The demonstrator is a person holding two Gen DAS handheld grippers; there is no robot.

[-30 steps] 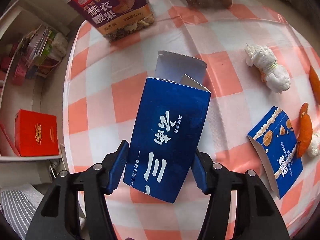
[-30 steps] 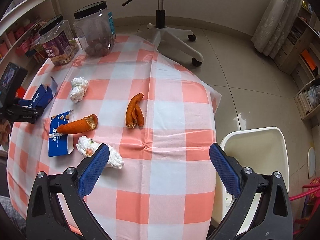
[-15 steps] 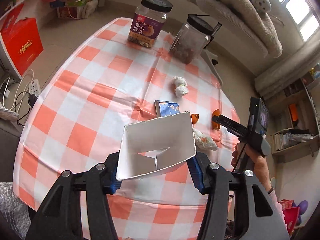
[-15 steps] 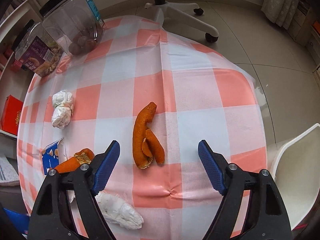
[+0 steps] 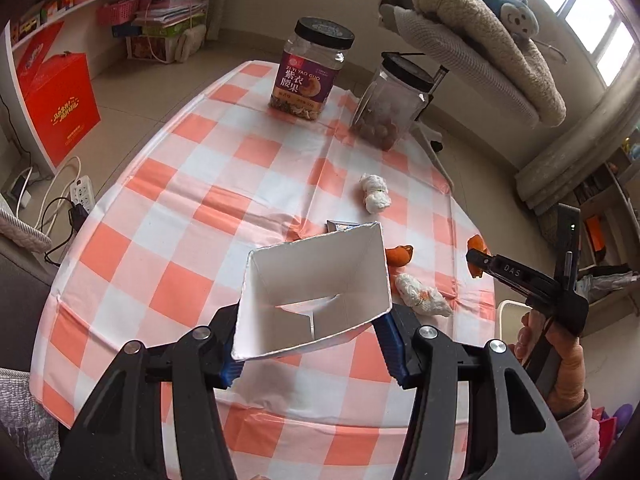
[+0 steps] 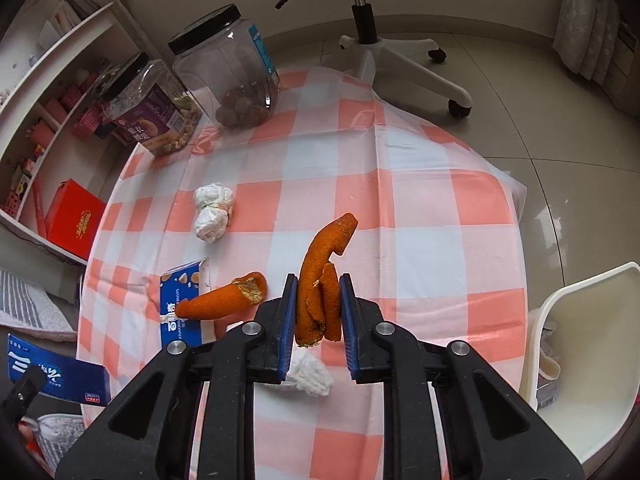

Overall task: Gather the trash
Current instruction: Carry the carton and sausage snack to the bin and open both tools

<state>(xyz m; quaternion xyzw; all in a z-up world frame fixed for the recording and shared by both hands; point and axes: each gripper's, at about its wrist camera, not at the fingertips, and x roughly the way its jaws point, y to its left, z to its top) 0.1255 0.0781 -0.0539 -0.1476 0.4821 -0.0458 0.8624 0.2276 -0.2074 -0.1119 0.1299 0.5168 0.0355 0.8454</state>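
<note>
My left gripper (image 5: pixel 312 344) is shut on an empty blue carton (image 5: pixel 316 296), held above the checked table with its open white inside facing the camera. The same carton (image 6: pixel 52 372) shows at the lower left of the right wrist view. My right gripper (image 6: pixel 318 312) points down at the table, its jaws closing on a curled orange peel (image 6: pixel 320 280) whose lower part fills the gap between the blue pads. A second orange peel (image 6: pixel 224 300) lies across a small blue snack packet (image 6: pixel 180 304). Two white tissue wads (image 6: pixel 214 216) (image 6: pixel 308 376) lie on the cloth.
Two black-lidded jars, one with nuts (image 6: pixel 156 116) and one clear (image 6: pixel 232 76), stand at the table's far side. A white bin (image 6: pixel 560 320) sits beside the right edge. An office chair base (image 6: pixel 384 56) is beyond, and shelves with a red box (image 6: pixel 76 220) stand left.
The left gripper lifted the blue carton off the table and tilted it, so its open end faces the camera. The right gripper came down over the orange peel and its jaws closed in on it.
</note>
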